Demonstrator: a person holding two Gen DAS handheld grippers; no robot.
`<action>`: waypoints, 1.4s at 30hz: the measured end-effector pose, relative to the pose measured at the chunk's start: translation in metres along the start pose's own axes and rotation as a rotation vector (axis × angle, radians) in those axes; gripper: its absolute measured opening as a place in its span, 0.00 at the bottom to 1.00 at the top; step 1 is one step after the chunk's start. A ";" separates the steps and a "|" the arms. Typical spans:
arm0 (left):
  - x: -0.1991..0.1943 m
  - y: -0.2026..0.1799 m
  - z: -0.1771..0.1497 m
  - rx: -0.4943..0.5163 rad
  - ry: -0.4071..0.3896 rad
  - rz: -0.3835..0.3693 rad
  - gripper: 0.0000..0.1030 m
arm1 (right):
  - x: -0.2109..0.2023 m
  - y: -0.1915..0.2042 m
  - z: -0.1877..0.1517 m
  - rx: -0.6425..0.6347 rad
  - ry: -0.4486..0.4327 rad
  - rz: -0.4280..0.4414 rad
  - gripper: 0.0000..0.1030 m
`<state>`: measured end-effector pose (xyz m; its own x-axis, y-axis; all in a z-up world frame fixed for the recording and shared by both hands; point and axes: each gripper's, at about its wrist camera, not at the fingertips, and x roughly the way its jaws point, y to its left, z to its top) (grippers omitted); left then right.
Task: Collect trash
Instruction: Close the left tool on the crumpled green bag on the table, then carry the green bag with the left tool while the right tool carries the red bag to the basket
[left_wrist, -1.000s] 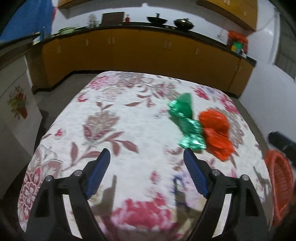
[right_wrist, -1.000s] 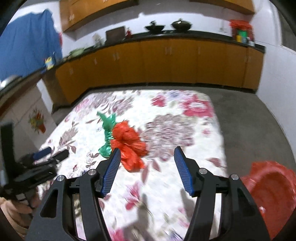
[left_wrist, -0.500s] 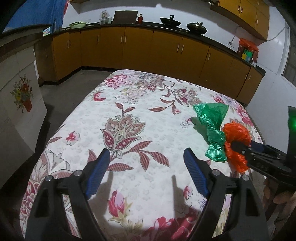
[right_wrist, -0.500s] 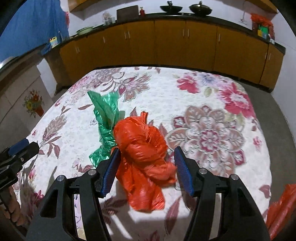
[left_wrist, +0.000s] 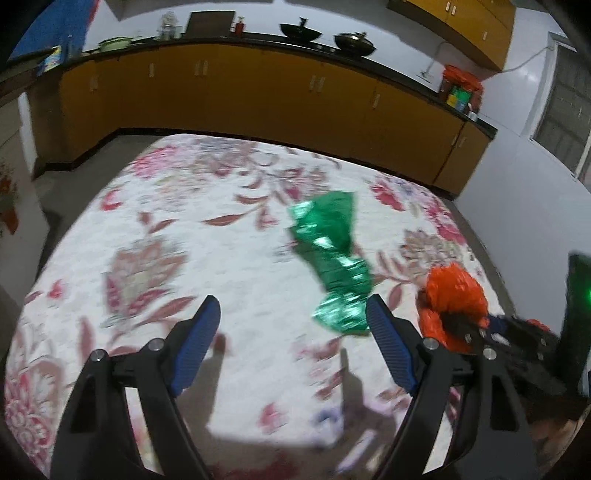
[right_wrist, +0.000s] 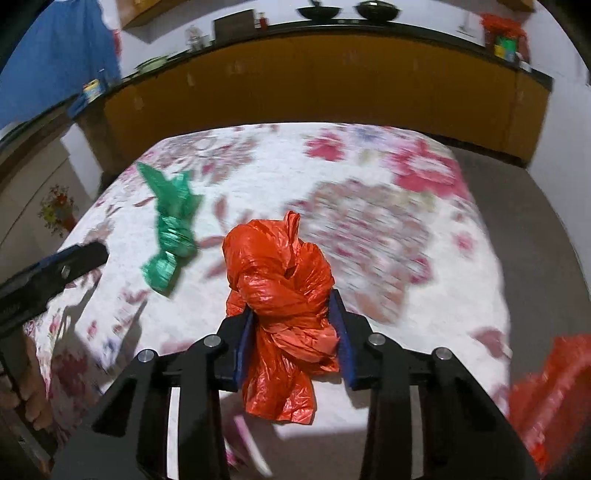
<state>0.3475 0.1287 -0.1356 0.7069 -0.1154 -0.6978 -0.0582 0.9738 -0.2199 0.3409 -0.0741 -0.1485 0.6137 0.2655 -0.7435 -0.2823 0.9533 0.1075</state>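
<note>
Fingers of our right hand-held gripper (right_wrist: 293, 332) bracket the orange bag (right_wrist: 282, 299), the blue pads pressing its crumpled middle from both sides while the jaws are closing; the gap is narrow, filled by the bag. The bag's knotted top rises above the pads and its loose tail hangs below them toward the camera. This gripper tilts downward over the near part of the worktop (right_wrist: 424, 332), which carries a white cloth with red and pink flowers. From the left wrist view the same right gripper shows at the right edge, dark and blurred, with the orange bag (left_wrist: 452, 295) bunched at its tip.

Our left hand-held gripper (left_wrist: 291, 347) stands wide open with nothing between its pads, held over the cloth and also angled down. Whether its tips touch the cloth we cannot tell. In the right wrist view it enters from the left edge as a dark bar, and fingers of a hand (right_wrist: 31, 398) show below it at the lower left.

Just past the left gripper's right finger lies the green bag (left_wrist: 334, 266), twisted and flat on the worktop (left_wrist: 229, 258), apart from the orange one. In the right wrist view the green bag (right_wrist: 171, 229) sits left of the orange bag, not touching it.

At the right edge of the right wrist view a red basket (right_wrist: 550, 387) shows beside the worktop, blurred.

Beyond, brown cabinets (left_wrist: 258, 88) run along the wall under a dark counter with two pans (left_wrist: 325, 33).
</note>
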 end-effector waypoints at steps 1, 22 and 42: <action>0.005 -0.006 0.003 0.006 0.007 -0.006 0.77 | -0.005 -0.007 -0.004 0.018 0.000 -0.013 0.37; 0.073 -0.042 0.021 0.034 0.116 0.076 0.33 | -0.054 -0.057 -0.028 0.146 -0.045 -0.010 0.37; -0.027 -0.122 0.011 0.199 0.041 -0.100 0.31 | -0.164 -0.084 -0.037 0.204 -0.210 -0.096 0.37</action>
<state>0.3436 0.0153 -0.0825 0.6724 -0.2173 -0.7076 0.1542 0.9761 -0.1531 0.2367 -0.2033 -0.0602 0.7756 0.1767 -0.6059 -0.0752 0.9790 0.1893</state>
